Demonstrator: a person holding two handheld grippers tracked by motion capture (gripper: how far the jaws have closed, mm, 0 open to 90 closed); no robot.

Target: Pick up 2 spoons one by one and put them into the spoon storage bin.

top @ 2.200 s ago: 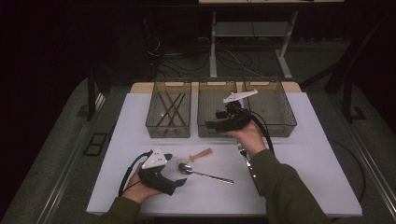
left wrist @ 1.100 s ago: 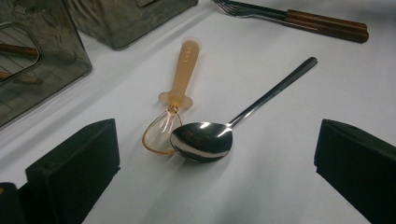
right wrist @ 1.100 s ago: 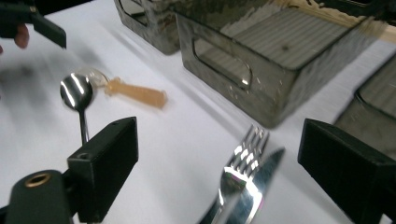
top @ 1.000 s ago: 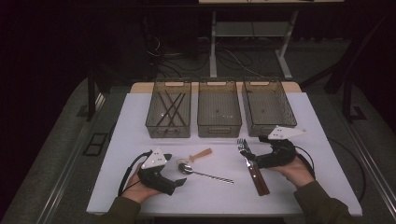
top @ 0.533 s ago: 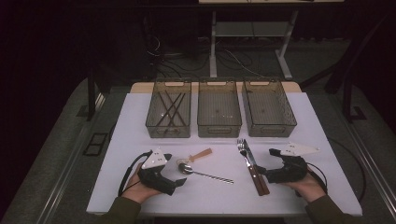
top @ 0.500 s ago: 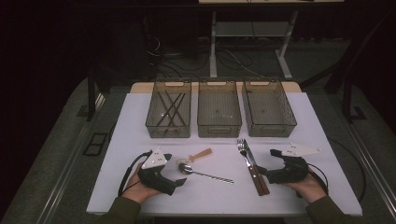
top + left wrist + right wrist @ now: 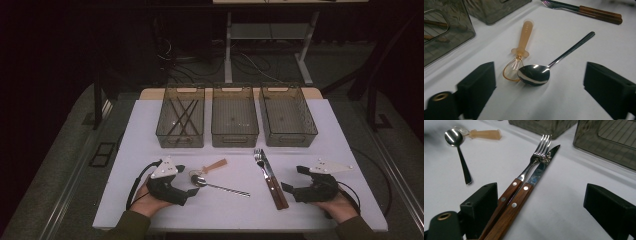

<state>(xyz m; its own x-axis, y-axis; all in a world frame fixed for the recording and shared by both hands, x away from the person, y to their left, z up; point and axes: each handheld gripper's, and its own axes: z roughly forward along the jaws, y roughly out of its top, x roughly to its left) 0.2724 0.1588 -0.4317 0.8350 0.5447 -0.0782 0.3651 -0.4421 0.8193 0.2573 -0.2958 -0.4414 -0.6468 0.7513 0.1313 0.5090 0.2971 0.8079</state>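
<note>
A metal spoon (image 7: pixel 220 188) lies on the white table (image 7: pixel 320 135) with its bowl against a small orange plastic spoon (image 7: pixel 214 165). My left gripper (image 7: pixel 186 180) rests at the front left and stands open. Its jaws have just been closing a little. In the left gripper view the metal spoon's bowl (image 7: pixel 534 75) lies between them untouched, with the orange spoon (image 7: pixel 522 42) just beyond. A wood-handled fork (image 7: pixel 264 167) and knife (image 7: pixel 274 181) lie side by side. My right gripper (image 7: pixel 293 179) is open to their right. In the right gripper view the fork (image 7: pixel 534 162) and knife (image 7: pixel 537 173) handles run between the jaws, close to the left one.
Three smoky clear bins stand in a row at the table's far side. The left bin (image 7: pixel 165 131) holds several dark chopsticks, the middle bin (image 7: pixel 235 135) and right bin (image 7: pixel 310 130) look bare. The table's front edge is just below both hands.
My right gripper has come back from over the bins, swung right and down, and settled on the table beside the fork and knife. My left hand has stayed put.
</note>
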